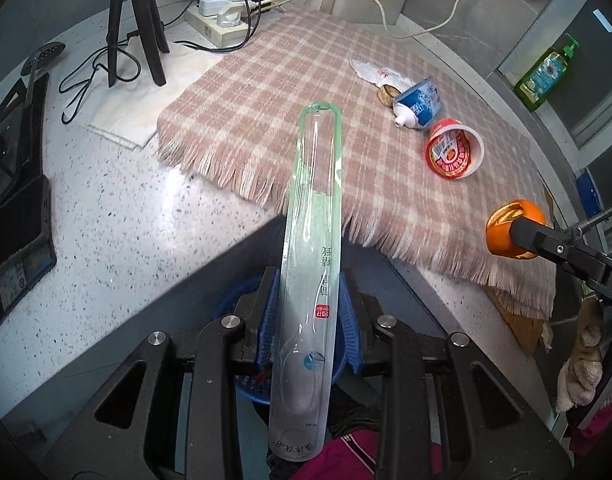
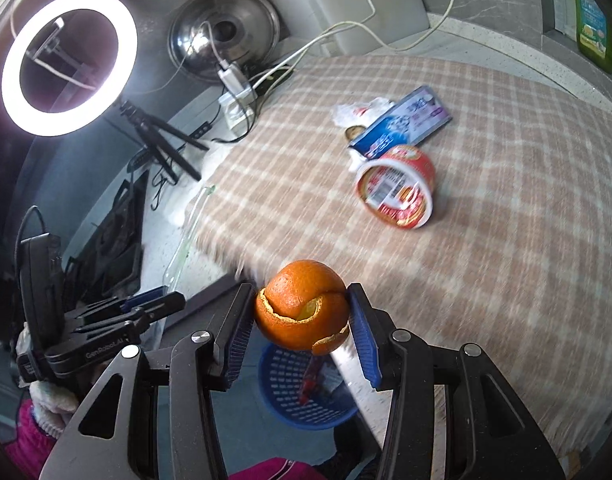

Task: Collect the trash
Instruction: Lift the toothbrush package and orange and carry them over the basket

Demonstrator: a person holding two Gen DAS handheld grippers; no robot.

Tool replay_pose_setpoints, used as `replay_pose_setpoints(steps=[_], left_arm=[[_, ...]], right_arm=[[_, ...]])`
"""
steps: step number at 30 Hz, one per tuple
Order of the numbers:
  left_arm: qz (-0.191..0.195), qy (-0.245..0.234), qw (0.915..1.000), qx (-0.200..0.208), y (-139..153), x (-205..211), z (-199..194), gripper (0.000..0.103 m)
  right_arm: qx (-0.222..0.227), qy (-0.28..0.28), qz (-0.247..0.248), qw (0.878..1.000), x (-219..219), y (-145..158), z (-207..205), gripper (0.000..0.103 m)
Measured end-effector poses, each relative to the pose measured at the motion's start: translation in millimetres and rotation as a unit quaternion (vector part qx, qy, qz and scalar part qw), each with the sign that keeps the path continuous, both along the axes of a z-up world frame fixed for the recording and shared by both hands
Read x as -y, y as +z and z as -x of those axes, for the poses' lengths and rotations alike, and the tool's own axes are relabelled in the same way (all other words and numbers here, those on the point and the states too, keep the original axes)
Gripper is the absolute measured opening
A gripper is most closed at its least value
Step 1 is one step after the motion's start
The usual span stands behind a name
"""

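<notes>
L gripper (image 1: 306,320) pinching clear plastic toothbrush package (image 1: 312,256), over blue basket (image 2: 306,400) | R gripper (image 2: 302,312) clamped on orange peel (image 2: 302,304), also above basket, off table edge | left on plaid cloth (image 1: 266,92): red cup (image 1: 454,148), toothpaste tube (image 1: 418,104), crumpled wrapper (image 1: 370,70)
</notes>
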State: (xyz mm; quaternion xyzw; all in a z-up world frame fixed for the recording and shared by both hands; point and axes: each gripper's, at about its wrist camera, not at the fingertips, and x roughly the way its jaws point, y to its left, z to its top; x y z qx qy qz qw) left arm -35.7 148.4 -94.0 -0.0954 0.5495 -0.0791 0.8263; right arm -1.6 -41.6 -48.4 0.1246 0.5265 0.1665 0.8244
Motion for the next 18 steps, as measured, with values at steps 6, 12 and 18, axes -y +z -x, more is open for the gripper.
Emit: replay_pose_setpoints(steps=[6, 12, 18], left_arm=[[0.008, -0.005, 0.9997, -0.023, -19, -1, 29, 0.029], [0.009, -0.016, 0.9981, -0.060, -48, 2, 57, 0.029], [0.014, -0.018, 0.9947, -0.100, -79, 3, 73, 0.029]], right_arm=[[-0.014, 0.015, 0.005, 1.000, -20, -14, 22, 0.045], [-0.028, 0.030, 0.015, 0.999, -37, -33, 41, 0.045], [-0.048, 0.038, 0.025, 0.998, -47, -56, 52, 0.045]])
